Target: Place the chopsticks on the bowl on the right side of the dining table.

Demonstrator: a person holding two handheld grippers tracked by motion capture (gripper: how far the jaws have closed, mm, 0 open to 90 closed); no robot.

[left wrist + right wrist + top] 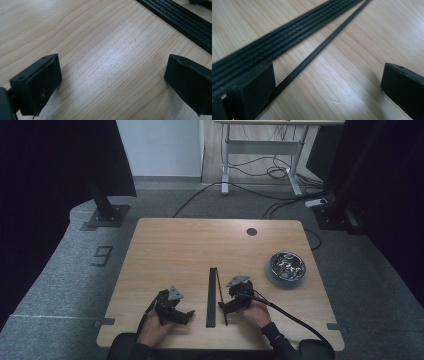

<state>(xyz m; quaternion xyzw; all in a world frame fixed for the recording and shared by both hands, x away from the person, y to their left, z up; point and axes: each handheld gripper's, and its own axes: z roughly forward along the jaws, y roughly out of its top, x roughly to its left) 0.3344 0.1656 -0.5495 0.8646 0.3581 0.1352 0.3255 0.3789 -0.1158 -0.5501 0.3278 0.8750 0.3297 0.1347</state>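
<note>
High view: steel bowl (287, 265) (far right) clear of black strips (212, 297).

Table (165, 250): light wood, rounded corners, round black hole (251, 231) near far right edge. Floor (60, 285): grey carpet, tape marks, digit "9" (103, 255) at left. Far wall (160, 147): white. Desk (265, 150) beyond: white frame, loose black cables (260, 170) beneath. Black stands (106, 212) left and right on square base plates. Dark drapes (45, 165) flanking both sides. Light: dim, soft sheen on tabletop.
</note>
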